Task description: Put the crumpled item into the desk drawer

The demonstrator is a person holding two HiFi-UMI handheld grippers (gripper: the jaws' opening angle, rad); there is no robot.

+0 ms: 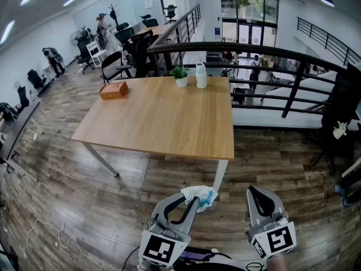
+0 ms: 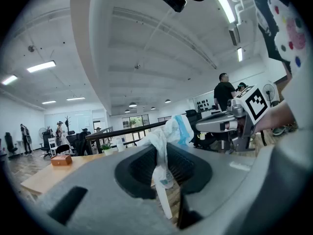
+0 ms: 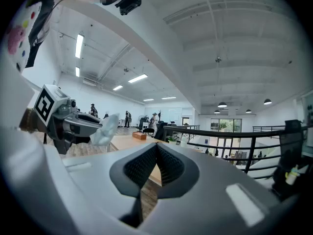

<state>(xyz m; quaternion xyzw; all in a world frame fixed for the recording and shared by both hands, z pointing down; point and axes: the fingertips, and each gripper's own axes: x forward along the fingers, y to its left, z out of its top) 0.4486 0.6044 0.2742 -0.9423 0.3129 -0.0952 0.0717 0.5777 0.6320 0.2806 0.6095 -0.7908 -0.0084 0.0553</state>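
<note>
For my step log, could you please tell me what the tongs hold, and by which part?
The left tongs pinch the crumpled item by its thin lower twist, its bulk beyond the tips; the right tongs are shut and empty.

One desk (image 1: pixel 163 123), one box (image 1: pixel 113 90), one plant (image 1: pixel 181 75)

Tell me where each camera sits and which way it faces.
Head view: on the person's head, facing forward and down at the table; the left gripper, shut on the crumpled item, and the shut right gripper show at bottom.
Left gripper view: on the left gripper, facing along its jaws toward the table; right gripper and the person's shirt show at right.
Right gripper view: on the right gripper, facing along its empty jaws; left gripper at left.
Shared: each gripper view sees the other gripper.
</note>
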